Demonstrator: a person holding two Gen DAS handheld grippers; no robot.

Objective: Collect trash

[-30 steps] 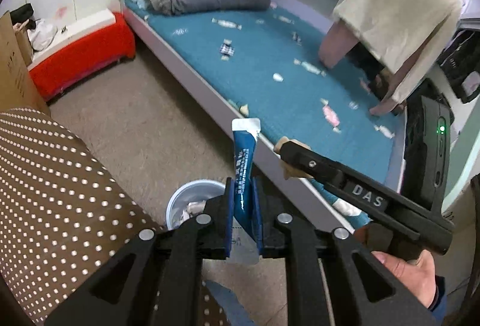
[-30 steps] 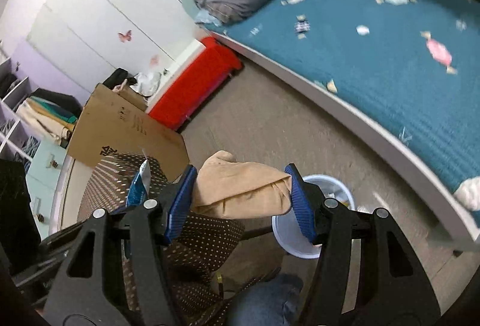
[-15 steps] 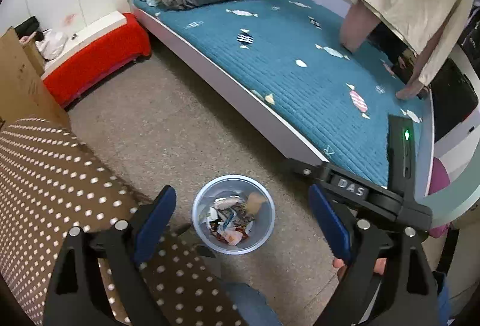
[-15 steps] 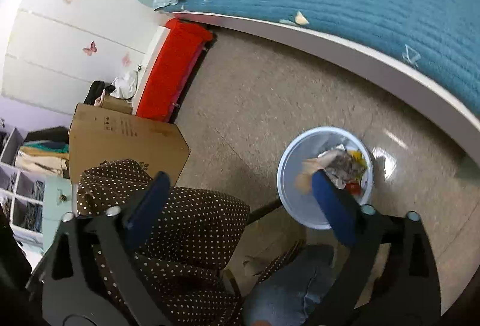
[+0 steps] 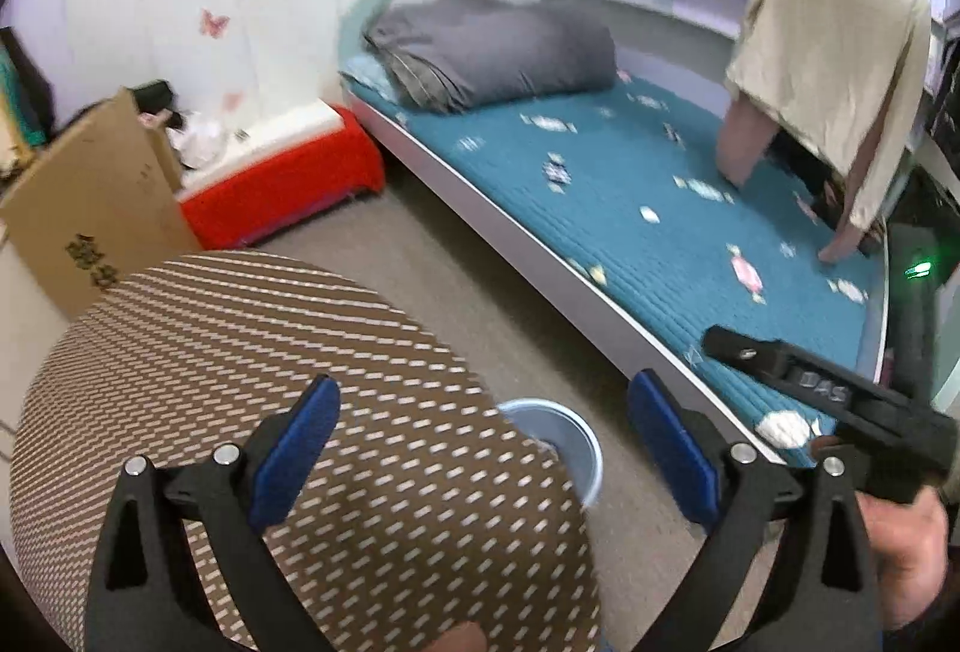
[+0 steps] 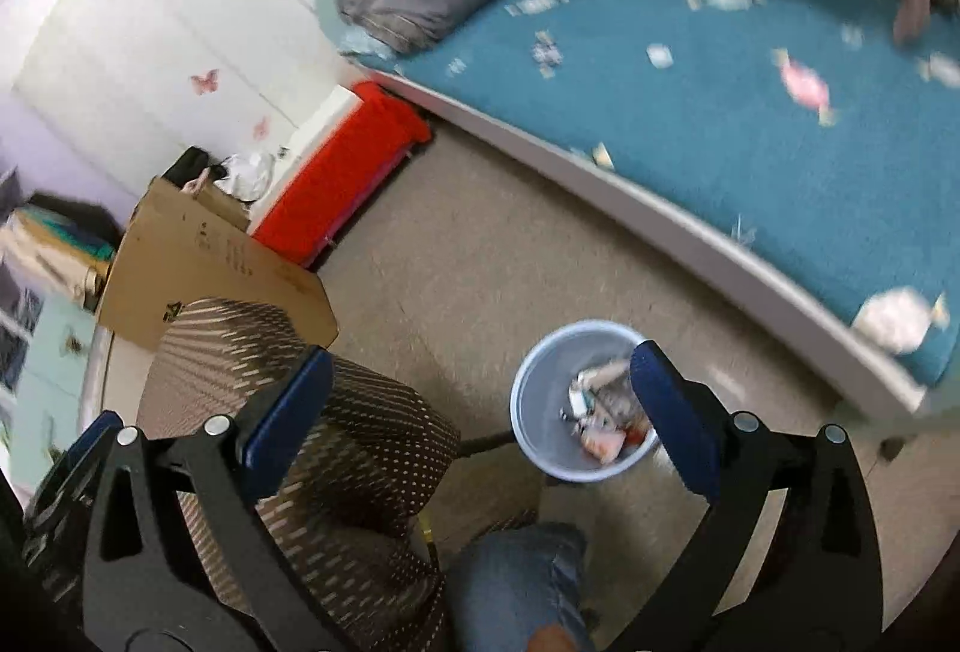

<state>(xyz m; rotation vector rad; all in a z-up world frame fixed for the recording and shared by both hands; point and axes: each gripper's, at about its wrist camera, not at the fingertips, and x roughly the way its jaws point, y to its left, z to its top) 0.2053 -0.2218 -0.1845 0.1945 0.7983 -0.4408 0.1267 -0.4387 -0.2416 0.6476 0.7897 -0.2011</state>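
Observation:
A pale blue bin [image 6: 579, 403] stands on the floor beside the bed and holds several wrappers and scraps [image 6: 603, 412]. In the left wrist view the bin [image 5: 561, 433] is partly hidden behind the dotted chair. My left gripper [image 5: 483, 448] is open and empty above the chair's edge. My right gripper [image 6: 480, 424] is open and empty above the floor, its right finger over the bin's rim. A white crumpled piece [image 6: 894, 319] lies at the bed's near corner; it also shows in the left wrist view [image 5: 783, 427].
A brown dotted chair [image 5: 252, 388] fills the lower left. The teal bed [image 5: 648, 208] with a grey pillow [image 5: 492, 52] runs to the right. A cardboard box [image 6: 198, 268] and a red bench [image 6: 342, 178] stand at the wall. My knee in jeans [image 6: 516, 586] is below.
Both grippers opened and dropped their loads, the blue tube and the tan paper, into the bin. Since then both have tilted up and back, so the bin sits lower in view.

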